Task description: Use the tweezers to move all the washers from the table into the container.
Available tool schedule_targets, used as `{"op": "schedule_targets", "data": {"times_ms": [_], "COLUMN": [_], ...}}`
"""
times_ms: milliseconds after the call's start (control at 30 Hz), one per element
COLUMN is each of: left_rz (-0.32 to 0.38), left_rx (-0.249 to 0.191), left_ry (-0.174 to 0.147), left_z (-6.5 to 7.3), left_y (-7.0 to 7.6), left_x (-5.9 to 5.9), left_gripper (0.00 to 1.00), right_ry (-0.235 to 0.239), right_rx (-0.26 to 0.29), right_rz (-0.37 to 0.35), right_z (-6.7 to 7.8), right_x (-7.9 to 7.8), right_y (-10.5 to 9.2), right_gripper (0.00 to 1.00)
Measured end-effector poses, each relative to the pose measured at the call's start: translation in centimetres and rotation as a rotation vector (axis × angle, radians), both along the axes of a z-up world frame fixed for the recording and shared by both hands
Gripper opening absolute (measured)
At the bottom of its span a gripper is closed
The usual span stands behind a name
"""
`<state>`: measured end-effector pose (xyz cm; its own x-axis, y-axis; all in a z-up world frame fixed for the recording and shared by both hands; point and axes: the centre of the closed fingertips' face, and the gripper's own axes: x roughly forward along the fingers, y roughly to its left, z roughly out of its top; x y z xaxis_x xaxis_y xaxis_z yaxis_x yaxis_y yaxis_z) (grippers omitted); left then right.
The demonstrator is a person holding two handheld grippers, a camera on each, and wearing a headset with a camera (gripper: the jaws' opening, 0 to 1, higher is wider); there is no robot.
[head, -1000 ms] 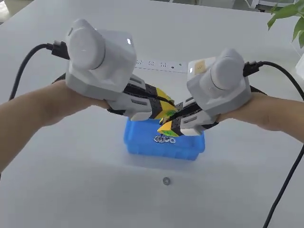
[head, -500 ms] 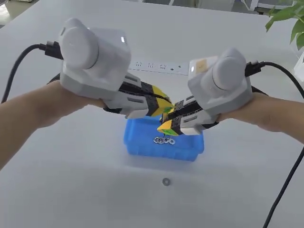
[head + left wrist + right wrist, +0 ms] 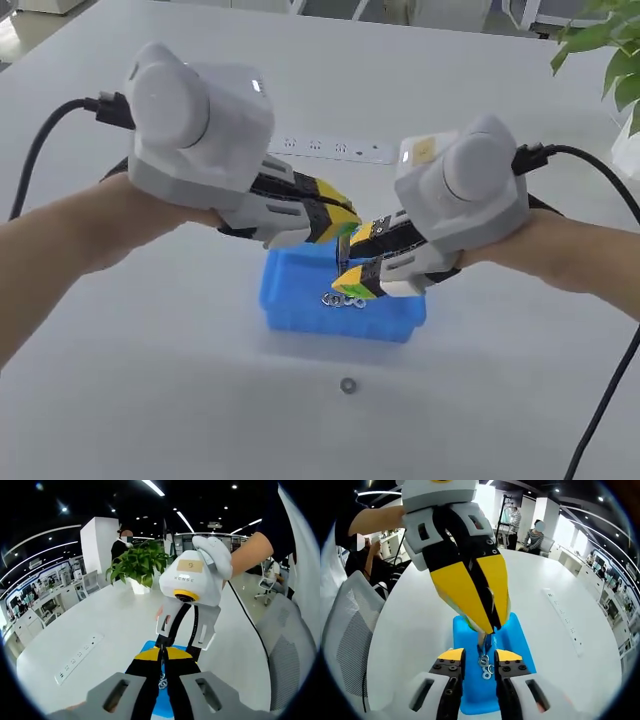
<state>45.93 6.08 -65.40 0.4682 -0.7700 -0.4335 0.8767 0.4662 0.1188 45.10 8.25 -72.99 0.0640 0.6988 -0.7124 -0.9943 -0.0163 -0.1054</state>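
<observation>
Since the white table (image 3: 120, 400) is so big, I have lots of bare room on every side, and its edges are well away from the work. Both grippers hang close together over the blue container (image 3: 300, 310), with their tips nearly meeting. The left gripper (image 3: 345, 218) is squeezed tight on the thin tweezers (image 3: 341, 250), which point down into the container. The right gripper (image 3: 352, 285) has its jaws a little apart, with nothing between them. 1 power strip (image 3: 335, 149) lies well behind. A small pile of washers (image 3: 345, 299) lies inside the container, near its front wall. 1 washer (image 3: 348, 385) sits alone on the table, near the front of the container. The head view gives me that lone washer. The right gripper view gives me the pile through its jaw gap. The left gripper view gives me a plant (image 3: 140, 562) at the far table edge. I cannot tell if the tweezers hold a washer.
</observation>
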Motion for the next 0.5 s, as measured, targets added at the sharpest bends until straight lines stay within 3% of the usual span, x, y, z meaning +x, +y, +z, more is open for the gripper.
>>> {"op": "schedule_targets", "data": {"times_ms": [267, 500], "left_rz": [0.004, 0.000], "left_rx": [0.009, 0.011], "left_ry": [-0.011, -0.024], "left_z": [0.4, 1.1], "left_y": [0.2, 0.1], "left_x": [-0.2, -0.8], "left_gripper": [0.05, 0.05], "right_ry": [0.004, -0.015], "right_rx": [0.040, 0.086], "right_rz": [-0.059, -0.122], "right_z": [0.8, 1.7], "right_x": [0.4, 0.4], "right_y": [-1.4, -3.9], "right_gripper": [0.32, 0.51]}}
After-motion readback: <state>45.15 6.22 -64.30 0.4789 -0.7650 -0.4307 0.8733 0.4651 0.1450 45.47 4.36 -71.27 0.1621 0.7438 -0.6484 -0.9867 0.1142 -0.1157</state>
